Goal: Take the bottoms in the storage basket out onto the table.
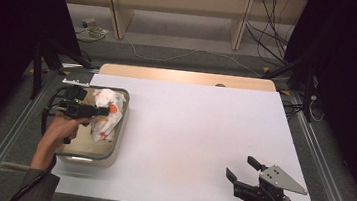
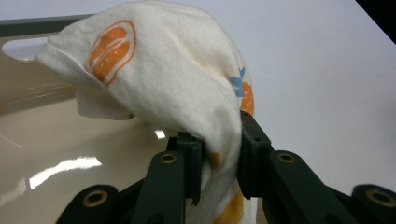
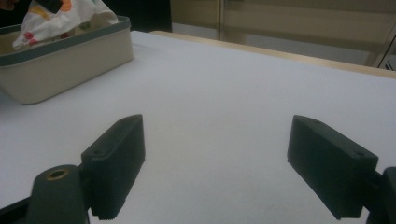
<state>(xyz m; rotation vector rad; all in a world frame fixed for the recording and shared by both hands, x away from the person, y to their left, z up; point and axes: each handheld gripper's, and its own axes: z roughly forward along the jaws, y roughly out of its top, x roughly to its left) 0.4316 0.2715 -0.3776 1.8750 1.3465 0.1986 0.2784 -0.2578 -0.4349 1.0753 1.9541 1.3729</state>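
Left tool [image 2: 219, 154] pinches the cloth [image 2: 163, 79] — over the bin [image 1: 114, 146].

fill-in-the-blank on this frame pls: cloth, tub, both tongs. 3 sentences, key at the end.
1. The left tongs are shut on the printed ____.
2. The cloth hangs over the beige tub, which sits on the table's ____ side in the high view.
3. The right tongs have jaws standing ____ over the white table.
Missing: cloth; left; open
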